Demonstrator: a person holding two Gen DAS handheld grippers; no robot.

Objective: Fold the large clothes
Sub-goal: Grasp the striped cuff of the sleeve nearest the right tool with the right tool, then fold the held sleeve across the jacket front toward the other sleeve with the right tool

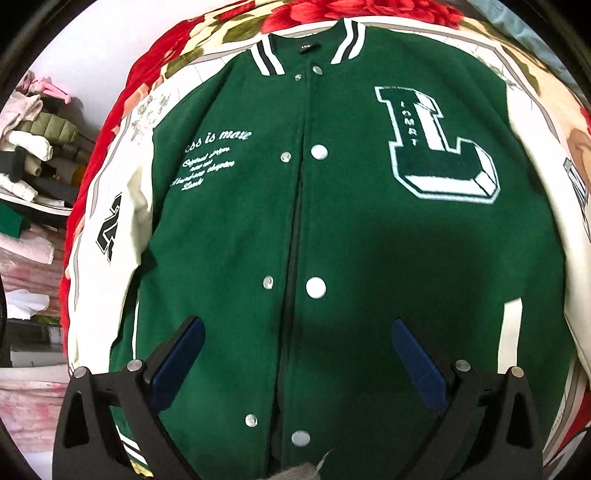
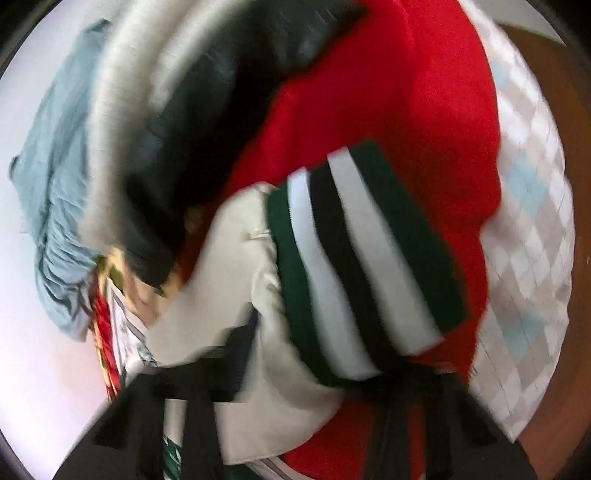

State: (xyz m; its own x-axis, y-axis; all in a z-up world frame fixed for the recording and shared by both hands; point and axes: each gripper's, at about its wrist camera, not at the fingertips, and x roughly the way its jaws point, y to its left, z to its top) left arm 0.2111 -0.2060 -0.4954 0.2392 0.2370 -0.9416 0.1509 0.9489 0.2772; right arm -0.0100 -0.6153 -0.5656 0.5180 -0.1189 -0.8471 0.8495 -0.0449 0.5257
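A green varsity jacket [image 1: 351,258] with cream sleeves and a big white L patch lies face up on a floral bed cover [image 1: 229,33], collar at the far side. My left gripper [image 1: 297,343] is open and empty, hovering over the jacket's lower front near the snap placket. In the blurred right wrist view, a cream sleeve [image 2: 240,295] ends in a striped green, white and black cuff [image 2: 362,258]. My right gripper [image 2: 314,373] sits right at the sleeve near the cuff; blur hides whether its fingers pinch the sleeve.
A pile of folded clothes [image 1: 33,147] stands on shelves at the left. In the right wrist view a red blanket [image 2: 406,110], a dark garment [image 2: 207,110], a pale blue cloth [image 2: 55,184] and a checked quilt [image 2: 528,240] surround the sleeve.
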